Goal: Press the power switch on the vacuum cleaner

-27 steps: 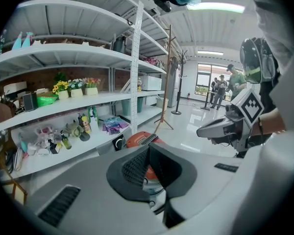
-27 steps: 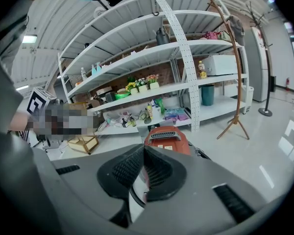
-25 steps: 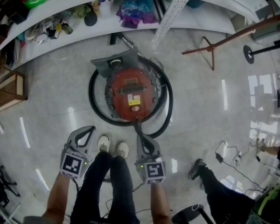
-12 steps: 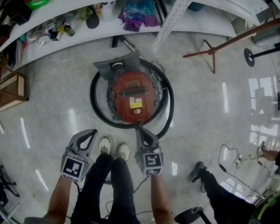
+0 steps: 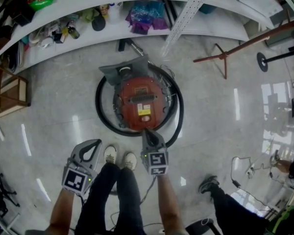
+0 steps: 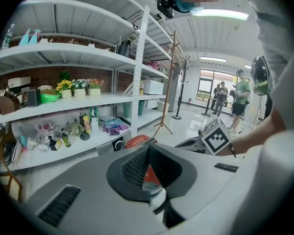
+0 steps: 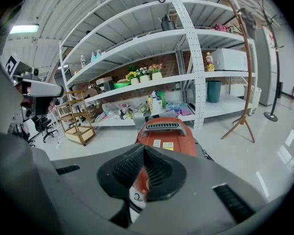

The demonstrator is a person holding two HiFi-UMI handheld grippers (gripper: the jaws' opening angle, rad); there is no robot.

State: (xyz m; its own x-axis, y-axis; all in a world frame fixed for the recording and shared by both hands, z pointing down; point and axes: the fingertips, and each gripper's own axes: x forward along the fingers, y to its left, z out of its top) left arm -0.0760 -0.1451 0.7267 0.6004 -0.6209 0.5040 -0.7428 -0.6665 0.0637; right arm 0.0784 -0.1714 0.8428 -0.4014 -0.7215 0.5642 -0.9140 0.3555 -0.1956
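The red vacuum cleaner [image 5: 139,104] stands on the floor ahead of my feet, ringed by its black hose [image 5: 99,106]. It has a grey grille and a yellow label on top. My right gripper [image 5: 147,131] is shut and empty, with its tip at the vacuum's near edge. In the right gripper view the red body [image 7: 166,133] fills the space just beyond the closed jaws. A white round part [image 7: 136,196] shows below them. My left gripper [image 5: 94,143] is shut and empty, held back by my left shoe. The vacuum [image 6: 137,141] lies ahead of it.
White shelving [image 5: 112,31] with bottles and bags runs along the far side behind the vacuum. A wooden coat stand [image 5: 220,58] leans at the right and a wooden rack [image 5: 7,94] stands at the left. Another person's shoe [image 5: 208,184] and loose cables [image 5: 242,168] are at the lower right.
My right gripper has moved forward from beside my legs to the vacuum's near edge. The left gripper has hardly moved.
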